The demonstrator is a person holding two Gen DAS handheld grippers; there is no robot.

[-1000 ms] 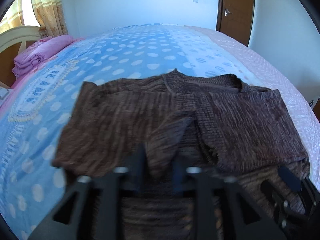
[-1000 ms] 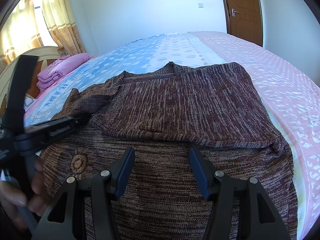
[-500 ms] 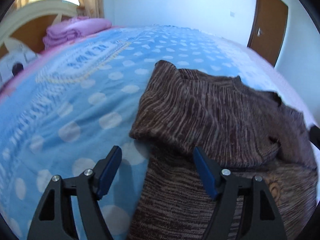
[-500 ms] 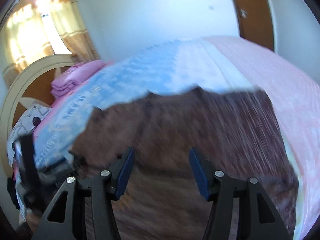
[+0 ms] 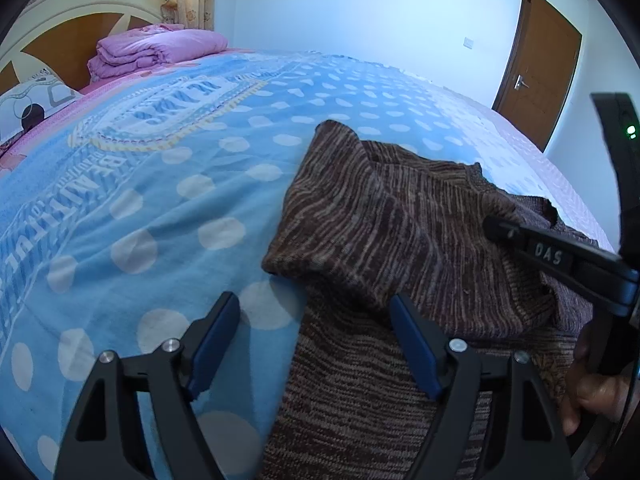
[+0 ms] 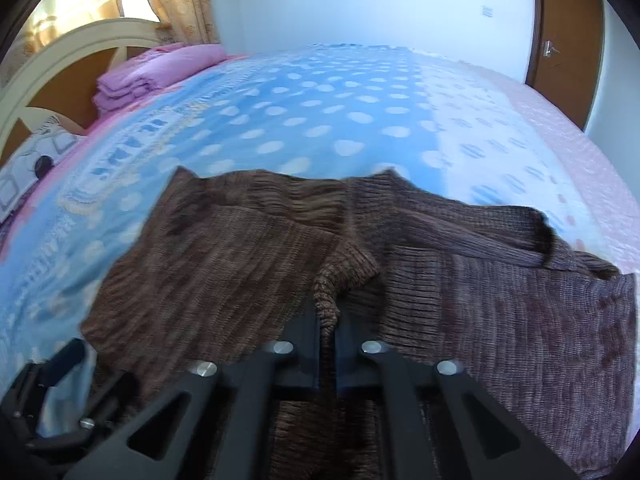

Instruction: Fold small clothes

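Fingers on the right gripper [image 6: 328,320] are clamping a bunched fold of the brown sweater [image 6: 224,264], while the left gripper [image 5: 316,344] is opening, straddling the sweater's left edge above the blue dotted bedspread [image 5: 132,200].

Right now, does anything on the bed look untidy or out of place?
The brown sweater is half folded and uneven: a bunched ridge of knit is pinched in the shut right gripper. Nothing looks torn or spilled.
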